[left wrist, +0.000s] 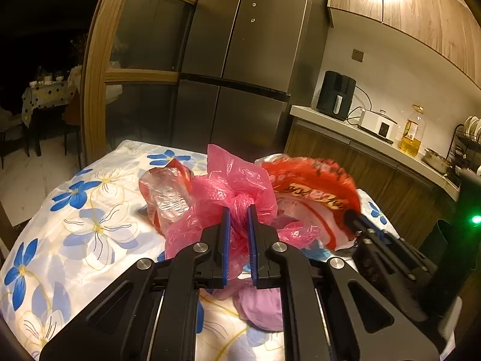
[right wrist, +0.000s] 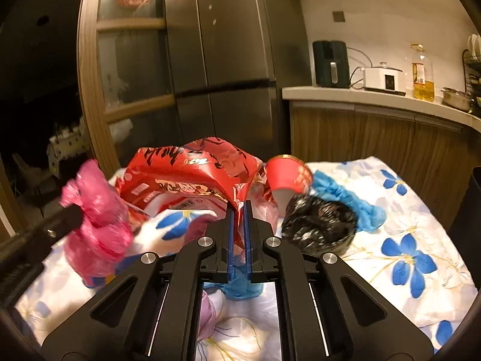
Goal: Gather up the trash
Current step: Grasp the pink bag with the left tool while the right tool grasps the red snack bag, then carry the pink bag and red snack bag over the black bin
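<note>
My left gripper [left wrist: 239, 210] is shut on a crumpled pink plastic bag [left wrist: 231, 180] above the table's flowered cloth [left wrist: 75, 210]. In the right wrist view the same pink bag [right wrist: 96, 210] hangs at the left from the left gripper [right wrist: 75, 213]. My right gripper [right wrist: 239, 207] is shut on a flap of a red printed snack package [right wrist: 186, 168]. That red package [left wrist: 306, 180] shows in the left wrist view with the right gripper [left wrist: 350, 215] at its edge. A red paper cup [right wrist: 287, 171], a black crumpled bag [right wrist: 318, 225] and blue crumpled plastic [right wrist: 345, 198] lie close by.
A clear plastic wrapper [left wrist: 168, 192] lies left of the pink bag, and a lilac piece [left wrist: 261, 307] lies under the left gripper. Behind the table stand a steel fridge [left wrist: 240, 60] and a counter [right wrist: 375, 99] with appliances and an oil bottle [right wrist: 422, 75]. A dark bin-like shape [right wrist: 472, 210] stands at the right.
</note>
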### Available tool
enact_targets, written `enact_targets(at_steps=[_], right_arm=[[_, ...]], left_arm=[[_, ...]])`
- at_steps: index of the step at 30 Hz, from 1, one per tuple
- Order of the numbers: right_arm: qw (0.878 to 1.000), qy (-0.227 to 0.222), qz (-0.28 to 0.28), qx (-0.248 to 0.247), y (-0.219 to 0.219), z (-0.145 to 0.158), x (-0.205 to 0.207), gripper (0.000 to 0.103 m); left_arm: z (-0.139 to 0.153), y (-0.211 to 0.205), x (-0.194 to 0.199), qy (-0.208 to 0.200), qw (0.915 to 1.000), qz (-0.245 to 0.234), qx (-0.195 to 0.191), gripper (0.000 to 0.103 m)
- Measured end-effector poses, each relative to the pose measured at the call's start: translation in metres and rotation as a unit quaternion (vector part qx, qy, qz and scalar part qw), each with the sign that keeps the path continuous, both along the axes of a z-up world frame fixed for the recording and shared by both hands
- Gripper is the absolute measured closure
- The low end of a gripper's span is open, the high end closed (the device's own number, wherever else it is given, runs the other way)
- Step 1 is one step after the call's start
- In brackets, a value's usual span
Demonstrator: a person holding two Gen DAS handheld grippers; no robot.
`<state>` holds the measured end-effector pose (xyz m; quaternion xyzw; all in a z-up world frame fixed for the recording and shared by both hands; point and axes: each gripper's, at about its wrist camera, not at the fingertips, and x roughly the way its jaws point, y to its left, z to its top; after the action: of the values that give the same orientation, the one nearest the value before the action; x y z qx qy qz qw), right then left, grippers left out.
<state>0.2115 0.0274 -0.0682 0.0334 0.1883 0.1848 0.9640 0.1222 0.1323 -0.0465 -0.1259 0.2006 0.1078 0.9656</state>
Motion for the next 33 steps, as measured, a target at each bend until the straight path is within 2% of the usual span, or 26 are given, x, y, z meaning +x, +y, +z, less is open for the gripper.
enact_targets(at_steps=[17, 33], right_arm=[[0.995, -0.048, -0.075, 0.040, -0.102, 0.042, -0.059, 0.099], [0.985, -0.056, -0.153, 0.049, -0.197, 0.048, -0.089, 0.100]], left_arm=[[0.027, -0.067, -0.018, -0.030, 0.9981, -0.051, 0.017, 0.093], [0.036, -0.156, -0.009, -0.039, 0.9905, -0.126, 0.038, 0.093]])
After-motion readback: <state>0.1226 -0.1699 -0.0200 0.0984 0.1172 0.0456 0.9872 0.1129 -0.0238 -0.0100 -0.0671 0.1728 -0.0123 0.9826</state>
